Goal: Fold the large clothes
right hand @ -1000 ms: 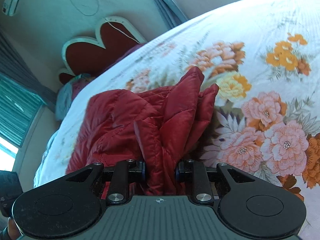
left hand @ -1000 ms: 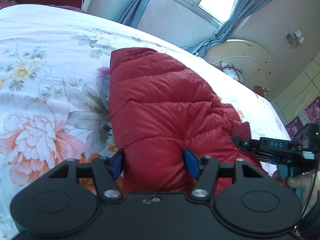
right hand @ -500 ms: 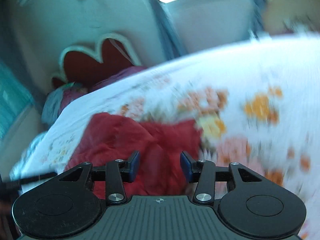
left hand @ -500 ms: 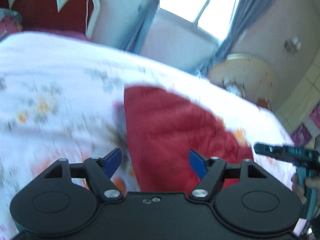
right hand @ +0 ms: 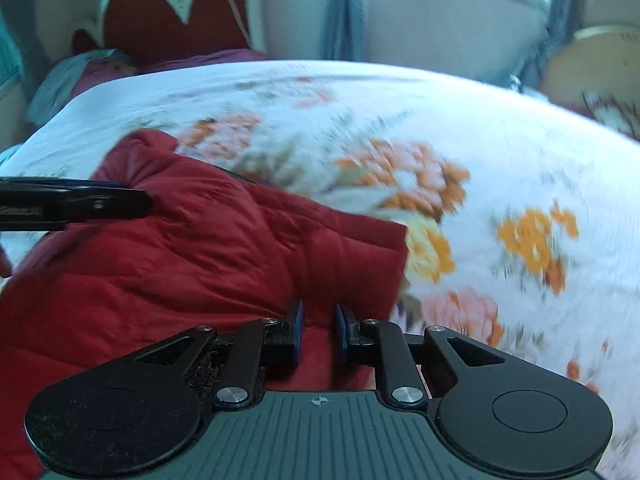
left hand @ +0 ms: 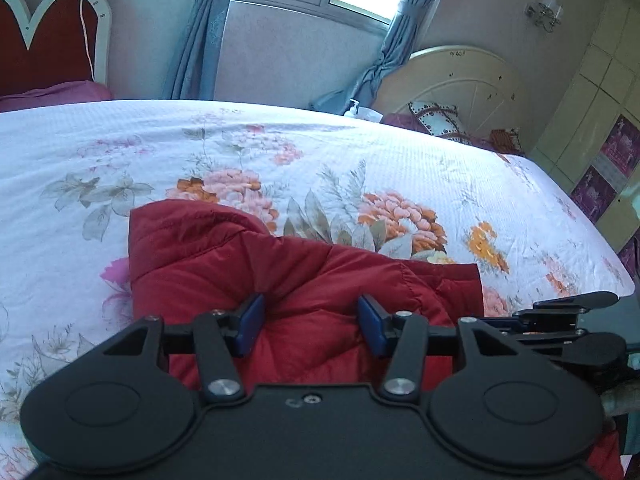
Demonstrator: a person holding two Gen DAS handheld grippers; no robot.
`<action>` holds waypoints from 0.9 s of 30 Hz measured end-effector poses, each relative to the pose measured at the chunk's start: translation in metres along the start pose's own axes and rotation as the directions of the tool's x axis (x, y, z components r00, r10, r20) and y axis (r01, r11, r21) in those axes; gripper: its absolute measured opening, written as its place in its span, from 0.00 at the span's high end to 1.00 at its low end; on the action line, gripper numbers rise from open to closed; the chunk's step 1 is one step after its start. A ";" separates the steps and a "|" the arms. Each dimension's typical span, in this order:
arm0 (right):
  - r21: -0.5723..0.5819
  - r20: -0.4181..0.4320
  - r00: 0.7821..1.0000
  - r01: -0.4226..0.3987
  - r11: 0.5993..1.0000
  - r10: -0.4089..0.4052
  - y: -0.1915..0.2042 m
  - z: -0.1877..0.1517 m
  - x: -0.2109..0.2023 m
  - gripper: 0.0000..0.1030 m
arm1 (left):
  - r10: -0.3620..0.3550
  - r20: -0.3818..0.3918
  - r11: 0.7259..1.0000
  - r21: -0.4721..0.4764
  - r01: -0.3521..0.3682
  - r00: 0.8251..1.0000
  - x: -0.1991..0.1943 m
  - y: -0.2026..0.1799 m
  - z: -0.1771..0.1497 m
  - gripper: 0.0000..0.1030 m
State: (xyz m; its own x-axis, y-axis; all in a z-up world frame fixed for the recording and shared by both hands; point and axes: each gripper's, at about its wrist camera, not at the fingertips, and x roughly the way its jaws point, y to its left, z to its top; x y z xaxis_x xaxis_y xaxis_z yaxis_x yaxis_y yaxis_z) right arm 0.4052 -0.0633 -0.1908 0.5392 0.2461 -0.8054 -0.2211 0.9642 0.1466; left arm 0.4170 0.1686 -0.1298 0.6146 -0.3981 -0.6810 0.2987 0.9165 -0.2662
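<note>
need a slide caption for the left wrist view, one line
Left gripper, jaws just closing around a fold of the red puffer jacket on the floral bedspread, right gripper alongside.

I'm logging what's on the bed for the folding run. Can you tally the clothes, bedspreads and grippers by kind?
Red jacket: 1
Floral bedspread: 1
Grippers: 2, left gripper and right gripper
Total: 4
</note>
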 end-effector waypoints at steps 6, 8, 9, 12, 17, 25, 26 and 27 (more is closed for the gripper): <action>0.091 0.090 0.993 -0.078 0.993 0.070 -0.013 -0.005 -0.048 0.84 | -0.049 0.042 0.998 0.031 0.048 0.998 -0.050 -0.013 -0.013 0.52; 0.071 0.128 0.982 -0.149 0.986 0.139 -0.005 -0.012 -0.078 0.84 | -0.077 0.057 0.996 0.058 0.074 0.995 -0.076 -0.024 -0.028 0.52; 0.036 0.134 0.977 -0.171 0.985 0.165 0.002 -0.018 -0.088 0.84 | -0.086 0.059 0.995 0.065 0.082 0.995 -0.086 -0.029 -0.037 0.52; -0.043 0.058 0.989 -0.131 0.990 0.134 0.018 -0.034 -0.078 0.84 | -0.041 0.028 0.995 0.096 0.038 0.999 -0.089 -0.039 -0.063 0.52; 0.027 0.008 0.993 -0.118 0.993 0.118 0.011 -0.039 -0.058 0.84 | 0.012 0.019 0.997 0.070 -0.013 1.000 -0.079 -0.044 -0.070 0.52; -0.074 0.127 0.955 -0.261 0.963 0.268 0.027 -0.061 -0.155 0.84 | -0.024 0.058 0.997 0.071 0.019 0.998 -0.147 -0.073 -0.101 0.58; -0.087 0.121 0.952 -0.271 0.959 0.280 0.029 -0.065 -0.158 0.84 | -0.019 0.054 0.998 0.068 0.015 0.998 -0.152 -0.077 -0.107 0.60; -0.095 0.110 0.953 -0.275 0.957 0.284 0.031 -0.072 -0.160 0.84 | -0.011 0.050 0.998 0.064 0.007 0.999 -0.155 -0.079 -0.114 0.61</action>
State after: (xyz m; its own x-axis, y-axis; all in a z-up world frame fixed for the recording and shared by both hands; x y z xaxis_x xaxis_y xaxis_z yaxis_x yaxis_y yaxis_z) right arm 0.2540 -0.0795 -0.0990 0.5398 0.5192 -0.6626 -0.4365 0.8457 0.3071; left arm 0.2150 0.1620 -0.0806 0.6471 -0.4093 -0.6432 0.3493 0.9091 -0.2270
